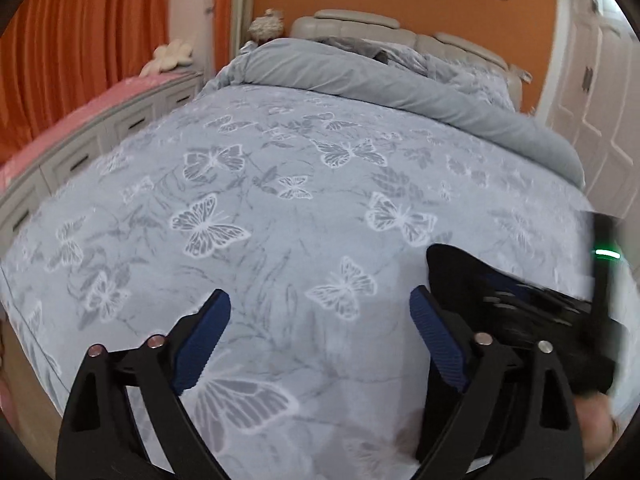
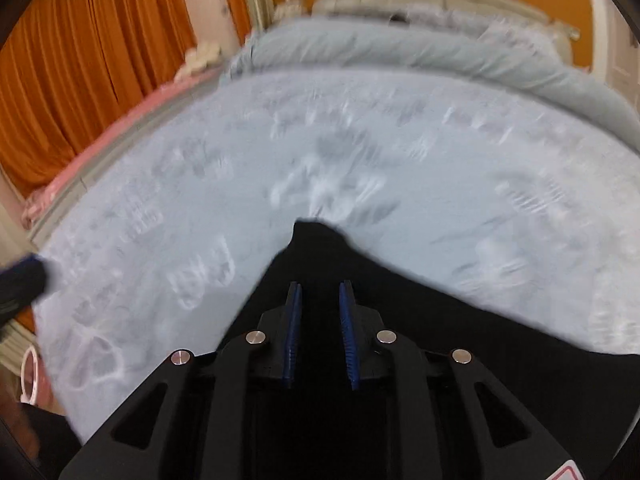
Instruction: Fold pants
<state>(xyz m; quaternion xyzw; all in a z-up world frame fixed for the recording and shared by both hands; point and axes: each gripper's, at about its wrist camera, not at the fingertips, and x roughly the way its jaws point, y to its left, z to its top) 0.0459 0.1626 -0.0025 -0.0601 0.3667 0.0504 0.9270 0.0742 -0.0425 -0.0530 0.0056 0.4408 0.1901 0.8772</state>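
Note:
The black pants [image 2: 440,320] hang in a bunched mass around and ahead of my right gripper [image 2: 320,285], rising to a peak just beyond its tips. Its blue pads stand a narrow gap apart with black cloth filling that gap. The cloth's edge stays sharp while the bed behind it is smeared. In the left wrist view the pants [image 1: 452,264] show at the right, partly under the blurred right tool. My left gripper [image 1: 320,296] is open wide over the butterfly bedspread [image 1: 280,208] with nothing between its fingers.
A rolled grey duvet [image 1: 400,88] lies across the bed's far end before a padded headboard [image 1: 352,20]. A drawer unit with a pink cover [image 1: 92,120] and orange curtains [image 1: 80,40] run along the left. White doors [image 1: 600,92] stand at the right.

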